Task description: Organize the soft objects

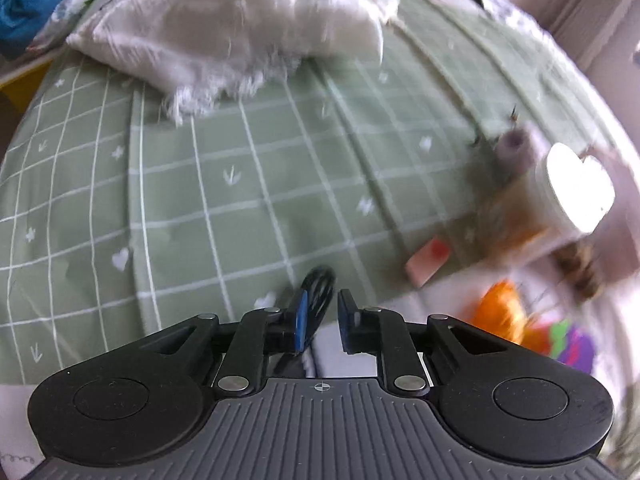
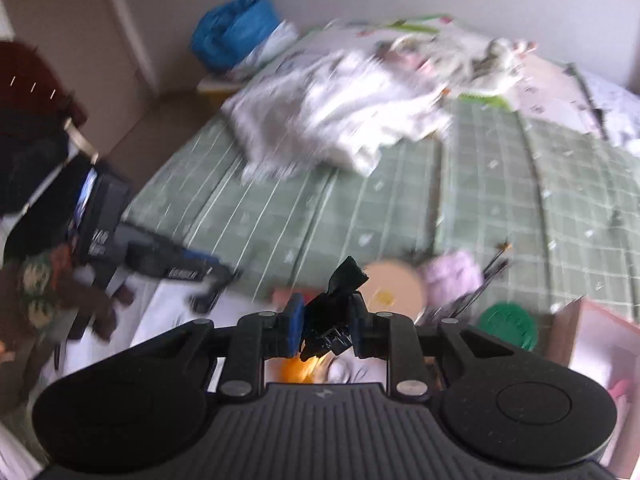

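In the right wrist view my right gripper (image 2: 326, 320) is shut on a crumpled black soft piece (image 2: 340, 280), which sticks up between the blue pads, above the near edge of the green checked bedspread (image 2: 360, 208). My left gripper (image 1: 323, 316) stands slightly open with a narrow gap between its pads. A black looped thing (image 1: 320, 286) lies against the left pad; the blur hides whether it is pinched. The left gripper (image 2: 208, 280) also shows at the left of the right wrist view, held by a hand in a brown knit sleeve (image 2: 48, 296).
A white fluffy blanket (image 1: 224, 28) is heaped at the far side of the bed. A round cream box with a heart lid (image 1: 576, 188), a lilac roll (image 1: 516, 148), a pink block (image 1: 428, 260) and an orange plush (image 1: 504, 312) sit at the right. A blue bag (image 2: 236, 28) lies beyond the bed.
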{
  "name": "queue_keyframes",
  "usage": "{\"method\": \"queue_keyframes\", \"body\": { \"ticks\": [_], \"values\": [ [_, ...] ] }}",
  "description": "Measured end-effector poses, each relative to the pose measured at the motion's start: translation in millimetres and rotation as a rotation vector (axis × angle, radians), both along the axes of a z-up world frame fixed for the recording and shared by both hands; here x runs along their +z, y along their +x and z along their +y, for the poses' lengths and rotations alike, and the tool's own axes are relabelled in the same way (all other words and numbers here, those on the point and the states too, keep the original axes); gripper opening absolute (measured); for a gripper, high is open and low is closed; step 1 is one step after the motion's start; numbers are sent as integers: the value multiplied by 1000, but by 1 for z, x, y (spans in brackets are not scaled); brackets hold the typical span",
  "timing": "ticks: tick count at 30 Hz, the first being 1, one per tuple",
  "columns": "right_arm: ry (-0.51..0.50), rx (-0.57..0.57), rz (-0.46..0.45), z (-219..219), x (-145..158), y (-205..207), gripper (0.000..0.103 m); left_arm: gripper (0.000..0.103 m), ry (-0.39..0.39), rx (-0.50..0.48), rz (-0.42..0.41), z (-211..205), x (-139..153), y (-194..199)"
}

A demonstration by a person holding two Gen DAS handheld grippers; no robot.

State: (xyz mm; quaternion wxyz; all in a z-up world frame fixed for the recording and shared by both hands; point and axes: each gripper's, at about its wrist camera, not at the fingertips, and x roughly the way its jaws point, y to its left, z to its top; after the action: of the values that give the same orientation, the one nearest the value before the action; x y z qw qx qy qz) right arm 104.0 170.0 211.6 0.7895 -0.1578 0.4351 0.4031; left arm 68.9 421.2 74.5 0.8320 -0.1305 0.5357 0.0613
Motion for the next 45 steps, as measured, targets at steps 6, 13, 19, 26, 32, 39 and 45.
{"method": "queue_keyframes", "body": {
  "ticks": [6,13,19,26,32,39,45],
  "values": [
    [-46,72,33,27,-21,-16,23,22,140,-144,52,-26,-25,-3],
    [-89,83,56,48,-39,-18,23,22,57,-53,10,-14,-30,-2],
    [-97,49,86,57,-45,-11,23,19,58,-75,32,-16,-25,-2],
    [-31,-29,95,49,-30,13,23,18,-14,-44,11,-11,-6,-2],
    [11,-113,40,26,-3,35,23,13,-66,-17,-158,-14,56,15],
    [172,-318,-127,-67,77,61,23,13,-157,-175,-535,-87,187,55],
    [149,-520,-172,-157,80,90,23,13,13,-379,-562,-166,214,86]
  ]
}}
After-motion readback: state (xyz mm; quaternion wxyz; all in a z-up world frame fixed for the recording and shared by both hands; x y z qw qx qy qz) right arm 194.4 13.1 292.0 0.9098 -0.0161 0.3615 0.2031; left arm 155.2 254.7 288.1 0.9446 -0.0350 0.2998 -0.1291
